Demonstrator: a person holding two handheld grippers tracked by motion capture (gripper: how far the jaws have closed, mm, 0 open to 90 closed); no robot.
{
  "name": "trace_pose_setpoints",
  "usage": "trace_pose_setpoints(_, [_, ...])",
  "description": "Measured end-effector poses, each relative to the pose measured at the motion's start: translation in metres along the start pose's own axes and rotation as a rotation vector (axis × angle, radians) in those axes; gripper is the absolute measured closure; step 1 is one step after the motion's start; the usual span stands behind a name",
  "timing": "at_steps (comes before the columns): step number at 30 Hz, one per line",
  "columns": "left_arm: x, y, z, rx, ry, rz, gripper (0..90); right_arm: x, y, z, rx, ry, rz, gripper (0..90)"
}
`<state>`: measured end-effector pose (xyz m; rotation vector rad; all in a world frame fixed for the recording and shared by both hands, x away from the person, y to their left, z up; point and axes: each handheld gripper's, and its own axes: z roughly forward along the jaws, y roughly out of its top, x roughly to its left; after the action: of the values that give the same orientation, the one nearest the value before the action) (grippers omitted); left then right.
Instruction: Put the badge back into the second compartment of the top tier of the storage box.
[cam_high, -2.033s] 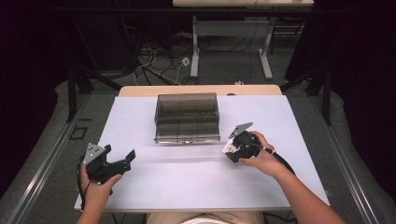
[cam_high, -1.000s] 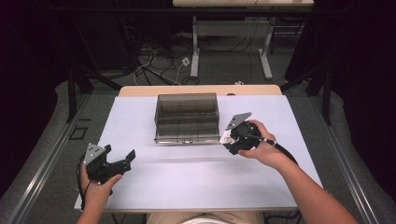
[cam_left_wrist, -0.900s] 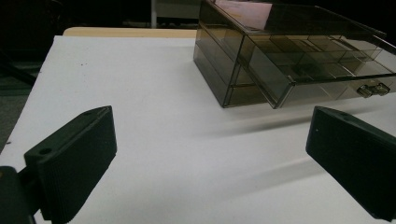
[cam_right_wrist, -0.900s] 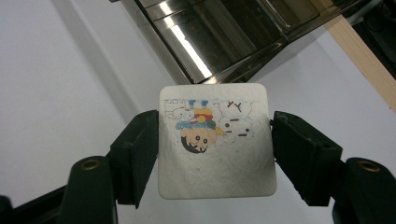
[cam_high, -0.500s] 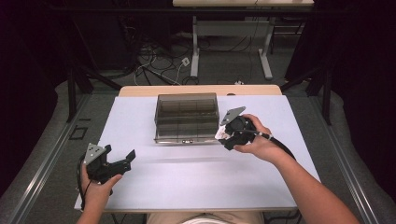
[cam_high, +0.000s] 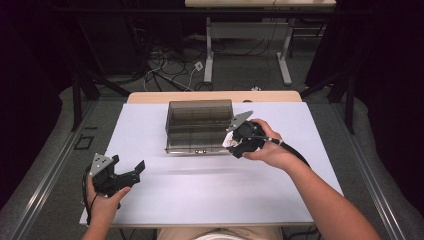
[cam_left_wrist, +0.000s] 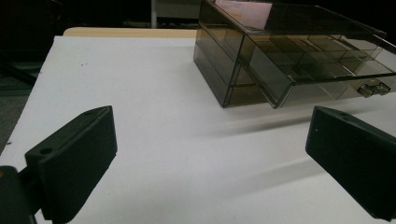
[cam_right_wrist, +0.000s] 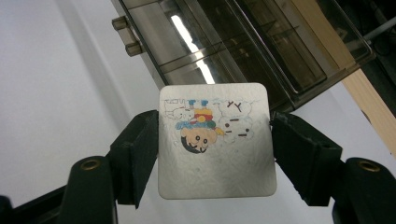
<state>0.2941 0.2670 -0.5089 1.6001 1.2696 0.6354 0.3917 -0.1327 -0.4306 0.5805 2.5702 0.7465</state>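
Compared with the earliest high view, the right gripper (cam_high: 234, 144) has travelled from the open tabletop toward the far side and now sits against the right front corner of the smoky plastic drawer box (cam_high: 197, 125); the left gripper (cam_high: 131, 171) lies where it lay then, near the front left of the white table (cam_high: 165, 200), and the box has not shifted.

Right gripper view: both black jaws are clenched on the side edges of a square card (cam_right_wrist: 215, 140) bearing small cartoon figures that appear upside down from this camera. The card is held flat-on to the lens, lifted clear of the table, just in front of the box face, whose lower drawer and knob (cam_right_wrist: 127, 36) lie beyond it.

Left gripper view: the jaws stand wide apart with nothing between them, resting low over the table; from here one drawer (cam_left_wrist: 322, 65) of the box is seen pulled partly out, its compartments exposed.

Step in hand, by judgement: carrying the card to the drawer box for stowing. The next move likely calls for raising the card above the rim of the pulled-out drawer, tilting it so that it can drop into a compartment, and only then easing the jaws apart. The card's thinness leaves little margin if it catches the drawer's front wall.
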Motion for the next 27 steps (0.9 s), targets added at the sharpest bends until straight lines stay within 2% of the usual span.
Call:
trace_pose_setpoints(10, [0.000,0.000,0.000,0.001,0.001,0.001,2.3,0.004,0.017,0.008,-0.008,0.010,-0.030,32.9])
trace_pose_setpoints(27, [0.001,0.000,0.000,-0.004,0.001,0.003,2.4,0.005,0.036,0.022,-0.008,0.015,-0.078,32.9])
